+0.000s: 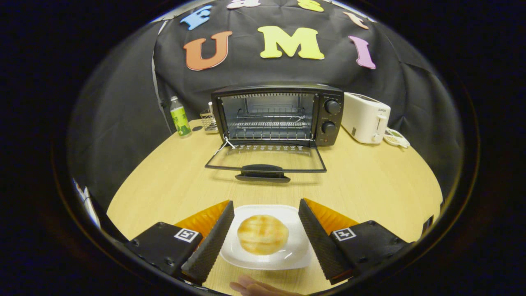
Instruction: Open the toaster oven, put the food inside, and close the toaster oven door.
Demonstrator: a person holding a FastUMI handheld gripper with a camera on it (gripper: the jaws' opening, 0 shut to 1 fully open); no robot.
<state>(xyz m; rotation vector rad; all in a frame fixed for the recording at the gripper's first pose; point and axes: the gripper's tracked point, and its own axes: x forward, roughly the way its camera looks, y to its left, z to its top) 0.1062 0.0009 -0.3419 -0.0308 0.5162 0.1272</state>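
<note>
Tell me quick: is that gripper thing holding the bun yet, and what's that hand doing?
Gripper: open, fingers either side of the plate with the bun, gripping nothing.
Hand: resting on the table near the plate, holding nothing visible.

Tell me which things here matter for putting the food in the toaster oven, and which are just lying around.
For the job:
toaster oven, its door already down
bun on the white plate
gripper, fingers open either side of the plate

Just lying about:
green bottle
small wire rack
white toaster
a hand below the plate
</note>
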